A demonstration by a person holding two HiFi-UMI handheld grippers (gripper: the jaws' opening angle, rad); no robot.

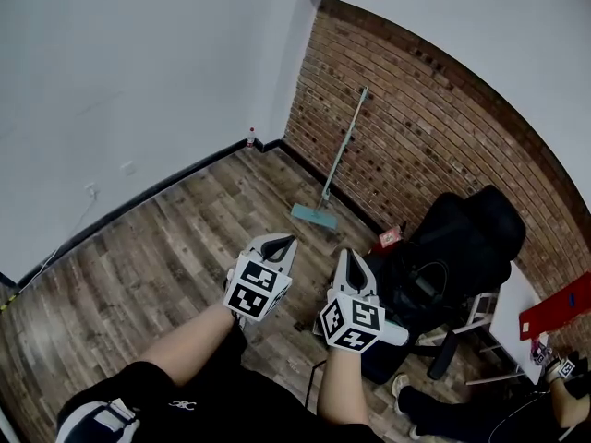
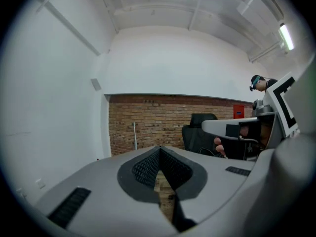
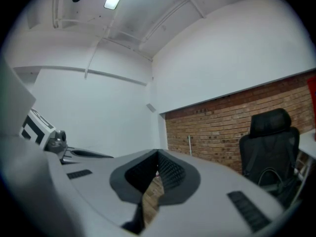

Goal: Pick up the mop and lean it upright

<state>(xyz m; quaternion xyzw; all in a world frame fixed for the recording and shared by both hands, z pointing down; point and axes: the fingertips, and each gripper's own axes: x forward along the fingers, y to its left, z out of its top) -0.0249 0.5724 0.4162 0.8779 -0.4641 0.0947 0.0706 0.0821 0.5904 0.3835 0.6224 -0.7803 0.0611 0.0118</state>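
Head view: mop (image 1: 340, 151) stands with its handle against the brick wall (image 1: 434, 127) and its head on the wooden floor (image 1: 166, 247), so the wall takes its weight. Task looks done. Left gripper (image 1: 280, 242) and right gripper (image 1: 348, 258) are held near the body, well apart from the mop.
Left gripper view: jaws together, nothing between.
Right gripper view: likewise closed and empty, mop far ahead.

Small item (image 1: 250, 137) in far corner: too small to identify. Red sheet (image 1: 557, 310) and second person (image 1: 457, 412) at right: cut by frame edge. Mop (image 2: 134, 137) head: hidden behind left gripper (image 2: 160, 149).
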